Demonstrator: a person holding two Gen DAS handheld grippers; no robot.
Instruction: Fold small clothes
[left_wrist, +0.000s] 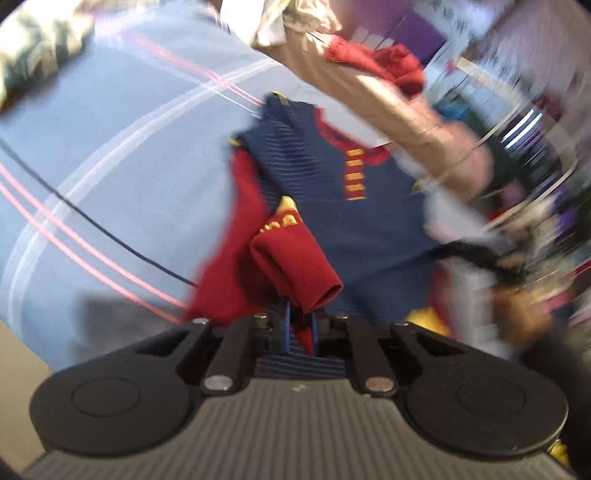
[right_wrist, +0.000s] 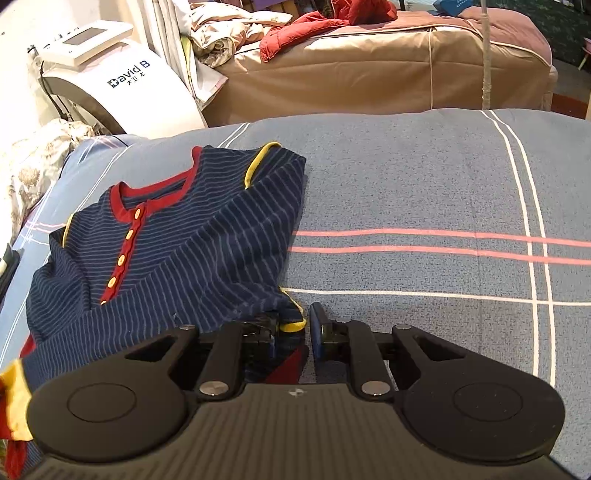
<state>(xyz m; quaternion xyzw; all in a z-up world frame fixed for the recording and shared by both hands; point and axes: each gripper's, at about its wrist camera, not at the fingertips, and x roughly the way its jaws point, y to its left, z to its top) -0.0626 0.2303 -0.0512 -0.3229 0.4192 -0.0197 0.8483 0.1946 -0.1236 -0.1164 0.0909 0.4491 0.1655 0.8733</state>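
Note:
A small navy striped shirt with red collar, red button placket and yellow trim lies on a blue checked bedsheet. In the blurred left wrist view the shirt hangs lifted ahead of me. My left gripper is shut on its red cuff, which drapes over the jaws. My right gripper sits at the shirt's lower right corner, jaws narrowly apart with the yellow-trimmed hem between them; the left finger is covered by cloth.
A tan-covered bed with a red jacket stands behind. A white machine is at the back left. A black cable crosses the sheet. The person's arm reaches across the left view.

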